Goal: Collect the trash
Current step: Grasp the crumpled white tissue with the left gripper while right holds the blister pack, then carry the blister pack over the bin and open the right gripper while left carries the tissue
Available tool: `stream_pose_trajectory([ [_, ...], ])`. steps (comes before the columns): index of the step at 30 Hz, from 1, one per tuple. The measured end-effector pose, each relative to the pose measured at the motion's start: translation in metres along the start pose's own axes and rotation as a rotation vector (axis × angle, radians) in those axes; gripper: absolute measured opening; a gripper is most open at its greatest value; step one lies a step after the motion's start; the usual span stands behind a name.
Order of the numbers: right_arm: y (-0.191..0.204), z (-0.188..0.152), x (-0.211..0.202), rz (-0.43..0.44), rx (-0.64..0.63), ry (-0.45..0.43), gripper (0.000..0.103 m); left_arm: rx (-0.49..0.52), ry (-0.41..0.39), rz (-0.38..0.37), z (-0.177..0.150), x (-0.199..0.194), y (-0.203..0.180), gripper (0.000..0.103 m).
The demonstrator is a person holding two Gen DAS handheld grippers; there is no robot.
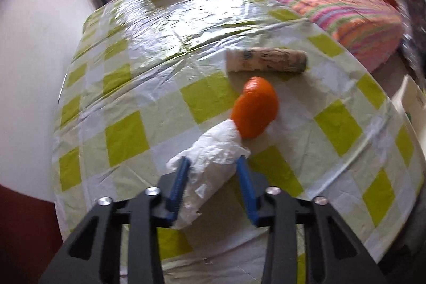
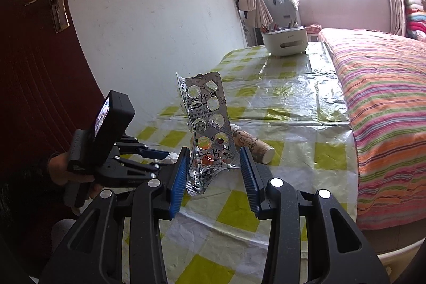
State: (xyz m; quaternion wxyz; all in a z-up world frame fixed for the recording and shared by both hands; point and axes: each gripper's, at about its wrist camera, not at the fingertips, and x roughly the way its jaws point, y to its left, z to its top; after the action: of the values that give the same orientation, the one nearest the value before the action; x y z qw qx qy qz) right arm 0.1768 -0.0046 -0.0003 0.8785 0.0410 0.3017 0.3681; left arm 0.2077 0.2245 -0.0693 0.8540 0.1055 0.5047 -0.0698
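Nearest my left tongs [image 1: 213,164] lies a crumpled white tissue [image 1: 210,159], running lengthwise between the blue pads [image 1: 178,180]. The pads bracket it and appear to touch its sides, but I cannot tell whether they are pressing it. I judge this the grasp step for that piece.

Just beyond the tips, an orange peel [image 1: 255,108] rests against the tissue's far end. Farther ahead and slightly right lies a paper cup [image 1: 266,60] on its side, apart from the peel.

My right tongs [image 2: 215,164] stand spread, a used blister pack [image 2: 207,124] upright between them. It leans on the left pad; the right pad looks clear. Whether it is gripped, I cannot tell.

All lie on the checked tablecloth [image 1: 127,135]. No bin is clearly identifiable.
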Motion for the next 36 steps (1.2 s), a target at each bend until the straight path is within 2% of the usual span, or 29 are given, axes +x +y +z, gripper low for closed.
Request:
stream_pose_trajectory([
  [3, -0.005, -0.003, -0.002, -0.009, 0.011, -0.009, 0.038, -0.063, -0.006, 0.004, -0.001, -0.001, 0.007, 0.019],
  [9, -0.011, -0.01, -0.009, -0.017, 0.039, -0.031, 0.038, -0.09, -0.056, 0.034, -0.009, -0.008, 0.002, 0.011],
  [15, -0.013, -0.02, -0.017, -0.036, 0.051, -0.046, 0.038, -0.08, -0.105, 0.046, -0.019, -0.025, -0.014, 0.011],
  [24, -0.014, -0.041, -0.033, -0.07, 0.074, -0.068, 0.038, -0.026, -0.193, 0.069, -0.028, -0.057, -0.06, 0.011],
  [36, -0.037, -0.069, -0.064, -0.186, 0.139, -0.117, 0.038, 0.026, -0.243, 0.018, -0.033, -0.08, -0.121, 0.011],
])
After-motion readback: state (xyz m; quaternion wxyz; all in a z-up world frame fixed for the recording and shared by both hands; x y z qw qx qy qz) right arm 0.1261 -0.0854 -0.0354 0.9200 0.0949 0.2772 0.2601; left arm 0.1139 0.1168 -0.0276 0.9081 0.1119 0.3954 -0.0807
